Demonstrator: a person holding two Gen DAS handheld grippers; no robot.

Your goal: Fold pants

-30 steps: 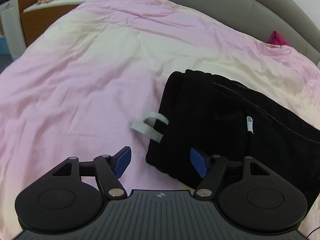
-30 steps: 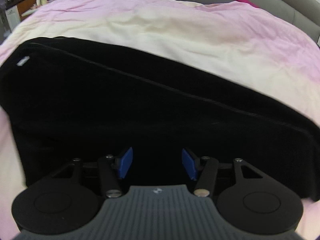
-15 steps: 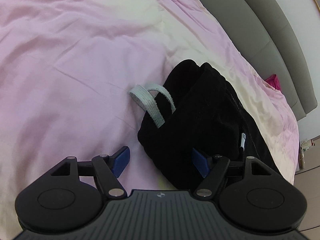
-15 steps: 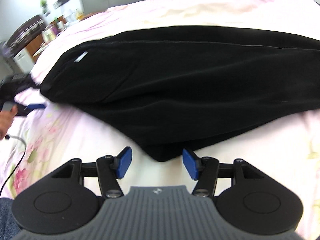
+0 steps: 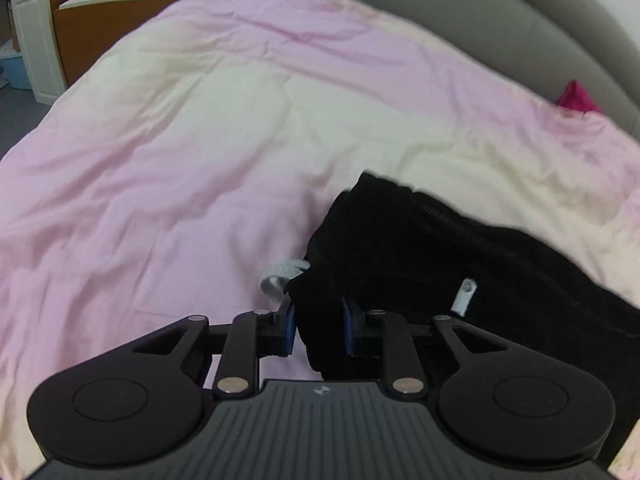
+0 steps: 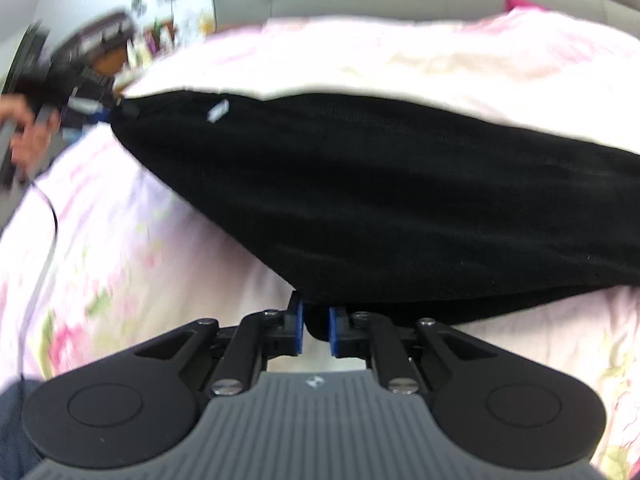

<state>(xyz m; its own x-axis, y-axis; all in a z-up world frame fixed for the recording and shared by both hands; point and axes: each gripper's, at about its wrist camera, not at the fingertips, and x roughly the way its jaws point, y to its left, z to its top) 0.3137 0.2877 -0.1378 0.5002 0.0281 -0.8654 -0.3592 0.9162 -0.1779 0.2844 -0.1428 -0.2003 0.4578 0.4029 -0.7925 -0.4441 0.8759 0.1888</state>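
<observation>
Pants (image 5: 460,264) of soft black knit lie on the bed, already doubled lengthwise so one leg sits on the other, and they are gripped at two places. The left gripper (image 5: 318,330) has its blue pads closed on the bunched waistband corner at the near left end of the garment, just beside a pale grey drawstring loop (image 5: 280,276) that pokes out onto the sheet. The right gripper (image 6: 316,330) pinches a fold of the near edge further along, where the cloth narrows to a blunt point between the pads. Holding two points along one long edge probably serves to lift or carry that edge as a straight line, so the next fold lands square instead of sagging in the middle. In the right wrist view the fabric stretches taut between the near pinch and the far left corner, where the left gripper and the person's hand (image 6: 24,128) show as a blur. The cloth looks thick, matte and slightly ribbed, with a stitched seam running its length and a small white label (image 5: 464,296) sewn near the waist. Beneath it the bedsheet (image 5: 200,152) is smooth, lightly creased cotton in pink and cream, floral nearer the person. Beyond that rises a grey padded headboard (image 5: 520,20), with a magenta item (image 5: 576,98) at its foot.
</observation>
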